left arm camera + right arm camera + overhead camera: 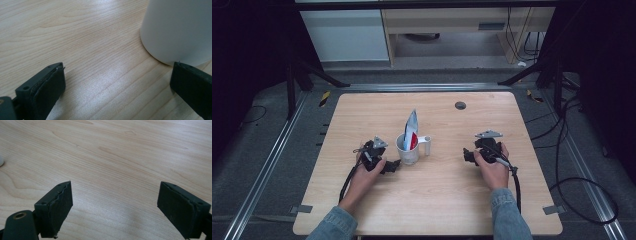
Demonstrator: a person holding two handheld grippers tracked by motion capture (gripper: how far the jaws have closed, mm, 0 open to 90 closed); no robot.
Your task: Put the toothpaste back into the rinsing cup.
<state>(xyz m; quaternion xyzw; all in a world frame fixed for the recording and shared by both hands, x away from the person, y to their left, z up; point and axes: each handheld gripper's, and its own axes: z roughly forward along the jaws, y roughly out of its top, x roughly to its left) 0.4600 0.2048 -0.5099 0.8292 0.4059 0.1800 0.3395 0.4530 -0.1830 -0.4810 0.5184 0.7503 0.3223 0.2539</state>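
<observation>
A white mug (409, 148) stands near the middle of the wooden table (447, 195), its handle to the right. A silver and red packet (411, 131) sticks up out of it. My left gripper (393, 166) rests low just left of the mug, jaws open; in the left gripper view (117, 80) the mug's white wall (180, 30) rises close at the upper right, and nothing lies between the jaws. My right gripper (468, 156) sits to the right of the mug, apart from it, open over bare wood (115, 200).
A dark round grommet (460, 105) is set in the table's far side. Black cables (572, 185) trail off the right edge onto the grey floor. Metal frame legs (292, 80) stand beyond the far corners.
</observation>
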